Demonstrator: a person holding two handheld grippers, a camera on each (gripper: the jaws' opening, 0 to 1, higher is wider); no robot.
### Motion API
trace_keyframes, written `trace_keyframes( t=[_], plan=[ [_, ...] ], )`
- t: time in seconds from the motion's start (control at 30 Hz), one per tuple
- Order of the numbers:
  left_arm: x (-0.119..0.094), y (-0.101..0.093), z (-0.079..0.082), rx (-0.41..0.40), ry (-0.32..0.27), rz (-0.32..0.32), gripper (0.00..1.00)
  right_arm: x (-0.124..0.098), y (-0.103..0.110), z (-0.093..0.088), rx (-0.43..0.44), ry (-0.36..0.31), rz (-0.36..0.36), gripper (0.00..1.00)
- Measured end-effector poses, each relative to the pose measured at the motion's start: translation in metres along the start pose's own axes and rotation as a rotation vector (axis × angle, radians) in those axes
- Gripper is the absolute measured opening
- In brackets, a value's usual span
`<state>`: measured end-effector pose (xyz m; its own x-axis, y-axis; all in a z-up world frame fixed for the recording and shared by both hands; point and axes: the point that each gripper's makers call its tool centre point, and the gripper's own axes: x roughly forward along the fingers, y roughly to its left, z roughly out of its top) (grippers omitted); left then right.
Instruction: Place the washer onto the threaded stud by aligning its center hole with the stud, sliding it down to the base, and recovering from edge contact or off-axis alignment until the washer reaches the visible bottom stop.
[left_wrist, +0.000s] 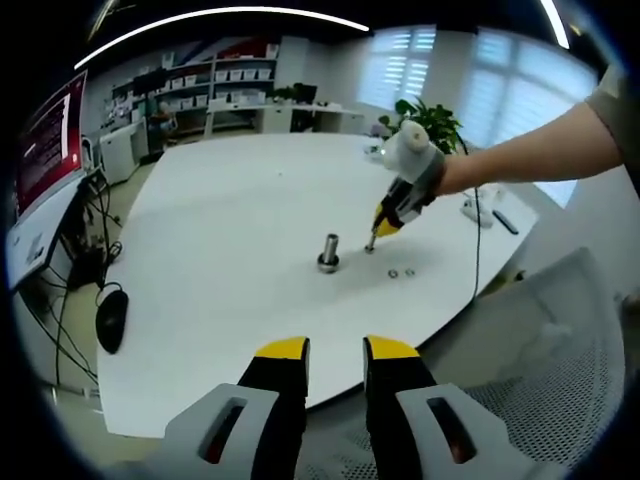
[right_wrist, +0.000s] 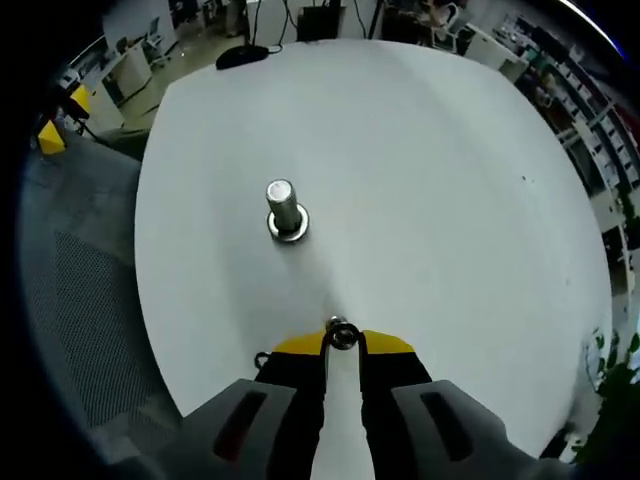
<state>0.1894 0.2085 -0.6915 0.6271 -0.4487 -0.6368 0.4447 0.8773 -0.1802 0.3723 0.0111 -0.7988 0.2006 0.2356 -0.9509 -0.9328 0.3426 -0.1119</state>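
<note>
Step in hand, by my read: washer picked up, not yet carried to the stud. In the right gripper view the right gripper (right_wrist: 342, 338) had its yellow-tipped jaws nearly closed, pinching the washer (right_wrist: 342, 335) at the very tips; the ring looked edge-gripped w/ its hole facing roughly up, though tilt was hard to judge. The threaded stud (right_wrist: 283, 208) stood upright on the white table (right_wrist: 450, 200) at approx 11 o'clock from the tips, clearly apart from them, w/ what looked like a flange or collar at its base; whether a washer already sat there I couldn't tell.

Next move prob. called for: lift the washer above the stud top, bring the hole over the axis, level the ring, lower or release so it drops to the base. An edge grip means the ring could cock on the threads.

In the left gripper view the left gripper (left_wrist: 335, 352) hung back near the table's near edge, jaws narrowly apart w/ nothing between. From there the right gripper (left_wrist: 372, 240) sat at 3 o'clock of the stud (left_wrist: 329, 250), tips low to the table. Two spare washers (left_wrist: 400, 272) lay just beyond at 4 o'clock. Nothing lay between tips and stud. A computer mouse (left_wrist: 110, 318) lay off at 9 o'clock, a mesh chair (left_wrist: 560, 370) at 4 o'clock.
</note>
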Motion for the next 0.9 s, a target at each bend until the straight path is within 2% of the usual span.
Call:
trace_keyframes(
  t=[0.17, 0.5, 0.73, 0.9],
  plan=[
    [0.0, -0.001, -0.001, 0.0, 0.009, -0.004, 0.19, 0.014, 0.0, -0.003, 0.017, 0.033, 0.021, 0.14],
    [0.001, 0.0, -0.003, -0.001, 0.015, -0.001, 0.19, 0.034, 0.0, -0.01, 0.038, 0.055, 0.037, 0.14],
    [0.001, 0.0, -0.003, -0.002, 0.016, 0.0, 0.19, 0.033, -0.003, -0.01, 0.072, 0.046, 0.039, 0.17],
    [0.001, 0.0, -0.003, -0.001, 0.019, -0.002, 0.19, 0.024, -0.002, -0.018, 0.075, 0.045, 0.029, 0.2]
  ],
)
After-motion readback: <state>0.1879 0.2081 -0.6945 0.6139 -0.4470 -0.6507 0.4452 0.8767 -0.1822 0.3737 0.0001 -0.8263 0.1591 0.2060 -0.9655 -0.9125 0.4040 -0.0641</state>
